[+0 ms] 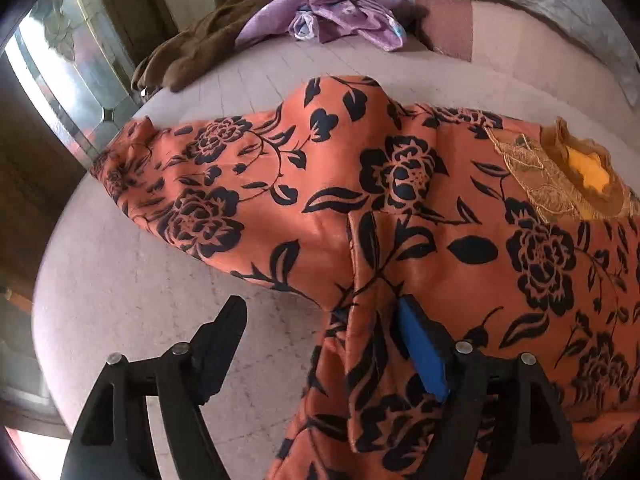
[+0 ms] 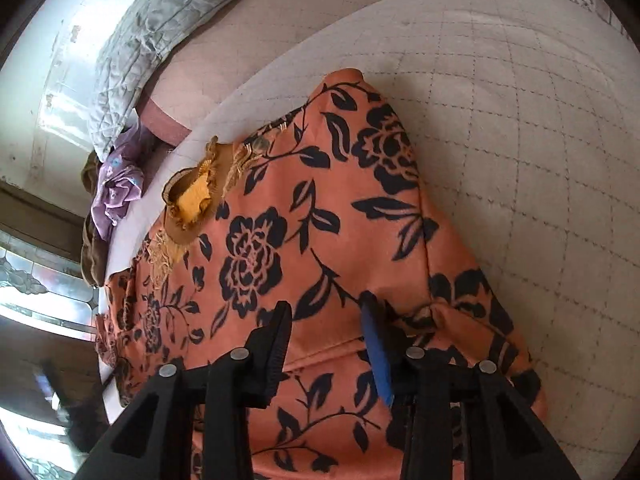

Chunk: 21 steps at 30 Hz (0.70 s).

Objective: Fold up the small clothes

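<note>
1. An orange garment (image 1: pixel 400 208) printed with black roses lies spread on a pale quilted bed (image 1: pixel 120 280). In the left wrist view one sleeve reaches toward the left, and the gold-trimmed neckline (image 1: pixel 576 172) sits at the far right.
2. The left gripper (image 1: pixel 320 320) stands with its jaws wide apart at the garment's near underarm edge. Its left finger is over bare bedding, and its blue-padded right finger rests on the cloth. A raised fold of fabric lies between them; nothing is pinched.
3. In the right wrist view the garment (image 2: pixel 340 220) fills the middle, with its neckline (image 2: pixel 192 196) to the left and the quilted bed (image 2: pixel 540 160) bare to the right.
4. The right gripper (image 2: pixel 324 312) is also spread open, both fingers over the cloth near the side seam, holding nothing.
5. Beyond the garment lie a purple cloth (image 1: pixel 332 16) and a brown cloth (image 1: pixel 208 40), well apart from both grippers.
</note>
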Motion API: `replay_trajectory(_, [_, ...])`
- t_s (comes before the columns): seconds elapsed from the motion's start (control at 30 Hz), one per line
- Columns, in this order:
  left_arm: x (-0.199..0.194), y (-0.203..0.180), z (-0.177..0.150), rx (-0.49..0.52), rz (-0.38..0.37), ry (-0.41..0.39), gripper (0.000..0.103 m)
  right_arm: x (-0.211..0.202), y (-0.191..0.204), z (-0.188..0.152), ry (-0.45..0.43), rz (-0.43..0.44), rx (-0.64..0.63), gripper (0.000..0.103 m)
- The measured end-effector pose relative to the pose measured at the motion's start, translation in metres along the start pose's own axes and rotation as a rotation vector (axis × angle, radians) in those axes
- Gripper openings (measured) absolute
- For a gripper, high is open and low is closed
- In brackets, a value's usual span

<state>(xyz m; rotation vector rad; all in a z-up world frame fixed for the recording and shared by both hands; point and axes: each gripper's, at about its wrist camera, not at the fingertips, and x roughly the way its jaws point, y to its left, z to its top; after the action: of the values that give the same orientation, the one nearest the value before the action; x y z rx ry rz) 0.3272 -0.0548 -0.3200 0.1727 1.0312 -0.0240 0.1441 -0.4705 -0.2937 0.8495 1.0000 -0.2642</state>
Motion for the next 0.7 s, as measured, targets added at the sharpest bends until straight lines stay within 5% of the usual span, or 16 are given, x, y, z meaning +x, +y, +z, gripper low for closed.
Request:
replay_trajectory(0.13, [-0.028,0.020,0.006,-0.038,-0.020,-0.095,0.078,-0.017,0.005,0.003,-0.014,0.091,0.011,0.044])
replay_trajectory(0.27, [-0.052,0.081,0.011,-0.196,0.002,-0.179,0.088,-0.054,0.026,-0.001,-0.147,0.169,-0.087,0.072])
replay_trajectory(0.4, [-0.038,0.174,0.037,-0.352,0.094,-0.124,0.091,-0.078,0.042,-0.007,-0.260,0.194,-0.147,0.075])
replay_trajectory(0.5, [-0.021,0.231,0.052,-0.469,0.140,-0.100,0.091,-0.076,0.047,-0.010,-0.252,0.199,-0.137,0.075])
replay_trajectory(0.7, [0.052,0.300,0.084,-0.645,-0.027,0.012,0.090,-0.067,0.046,-0.009,-0.226,0.204,-0.131,0.075])
